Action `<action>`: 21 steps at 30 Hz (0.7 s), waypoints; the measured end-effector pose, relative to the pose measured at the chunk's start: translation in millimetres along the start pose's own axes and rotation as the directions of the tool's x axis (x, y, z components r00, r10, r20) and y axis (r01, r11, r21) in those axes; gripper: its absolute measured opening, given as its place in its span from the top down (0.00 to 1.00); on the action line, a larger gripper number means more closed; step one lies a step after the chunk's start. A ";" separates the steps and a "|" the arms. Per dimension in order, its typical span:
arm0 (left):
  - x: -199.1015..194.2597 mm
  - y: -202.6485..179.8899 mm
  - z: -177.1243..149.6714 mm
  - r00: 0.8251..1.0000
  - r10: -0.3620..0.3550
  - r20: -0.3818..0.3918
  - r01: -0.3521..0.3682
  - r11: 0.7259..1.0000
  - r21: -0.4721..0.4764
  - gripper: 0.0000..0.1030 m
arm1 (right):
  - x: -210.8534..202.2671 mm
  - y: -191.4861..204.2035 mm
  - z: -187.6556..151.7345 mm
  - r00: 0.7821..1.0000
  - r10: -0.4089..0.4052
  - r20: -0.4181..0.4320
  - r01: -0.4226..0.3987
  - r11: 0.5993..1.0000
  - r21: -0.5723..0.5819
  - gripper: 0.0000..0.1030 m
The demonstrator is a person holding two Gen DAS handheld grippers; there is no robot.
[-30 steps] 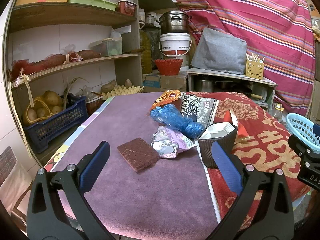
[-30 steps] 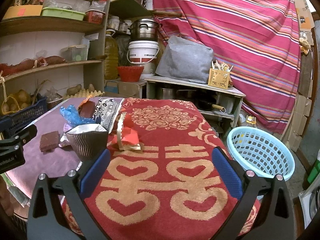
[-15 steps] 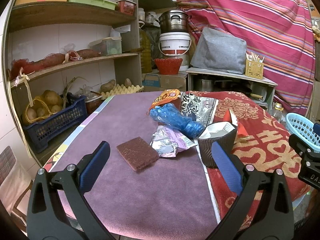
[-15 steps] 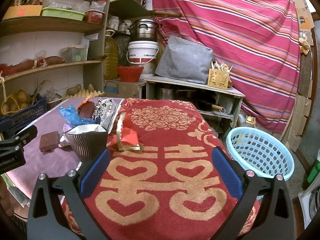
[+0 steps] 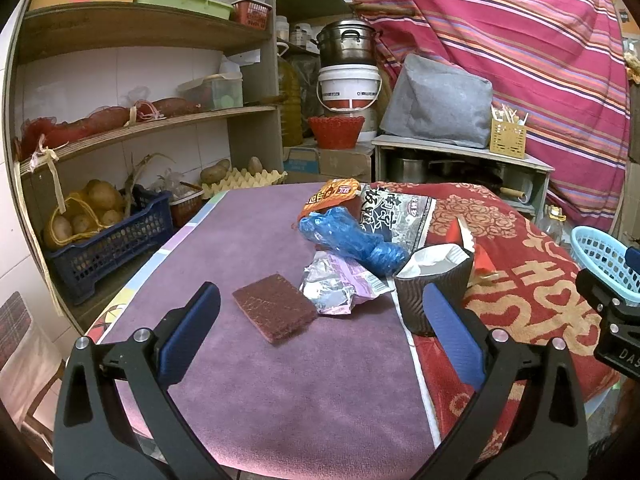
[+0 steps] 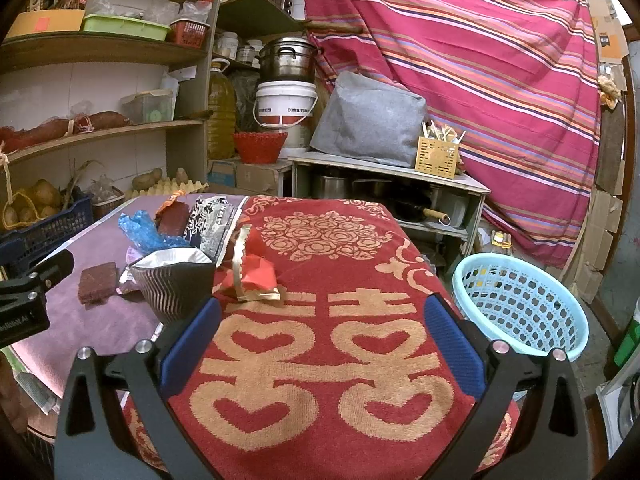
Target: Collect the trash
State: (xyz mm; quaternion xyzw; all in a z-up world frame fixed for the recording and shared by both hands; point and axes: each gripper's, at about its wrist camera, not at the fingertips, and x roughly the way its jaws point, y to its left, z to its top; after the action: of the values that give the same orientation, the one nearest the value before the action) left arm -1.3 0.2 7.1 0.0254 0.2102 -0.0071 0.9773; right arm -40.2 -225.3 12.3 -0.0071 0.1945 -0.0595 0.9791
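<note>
Table (image 5: 248, 248) in front of you carries two cloths: a purple one on the left half and a red-and-gold towel (image 6: 344, 360) on the right. Beyond the table's right edge, low down, stands the pale blue basket (image 6: 520, 304), well apart from the trash. The trash sits in a cluster along the seam between the cloths: a crushed dark ribbed paper cup (image 5: 434, 288) nearest you, a black printed bag (image 5: 400, 216) behind it, a blue plastic bag (image 5: 352, 240) and an orange wrapper (image 5: 332, 196) to its left, a silver-and-pink wrapper (image 5: 340, 286) touching a brown scouring pad (image 5: 274, 306), and a red packet (image 6: 252, 268) on the towel. Your left gripper (image 5: 320, 332) is spread wide and holds nothing; your right gripper (image 6: 320, 336) is likewise wide apart and empty above the towel.
</note>
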 end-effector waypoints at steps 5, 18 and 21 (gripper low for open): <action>0.3 0.2 0.0 1.000 0.001 0.002 -0.001 1.000 0.002 0.05 | -0.3 0.3 0.2 1.000 0.000 0.000 0.000 1.000 0.000 0.04; -4.5 -1.3 -2.9 1.000 0.001 0.003 -0.001 1.000 0.001 0.05 | 1.4 -5.6 0.7 1.000 -0.006 0.007 0.006 1.000 -0.001 0.04; -4.3 -2.9 -4.8 1.000 0.002 0.006 -0.002 1.000 0.002 0.05 | 1.6 -5.6 0.7 1.000 -0.003 0.003 0.003 1.000 0.001 0.04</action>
State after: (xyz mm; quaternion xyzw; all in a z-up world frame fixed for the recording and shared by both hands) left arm -7.3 -2.5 4.3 0.0268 0.2075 -0.0064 0.9779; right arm -39.1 -231.1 12.5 -0.0070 0.1928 -0.0611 0.9793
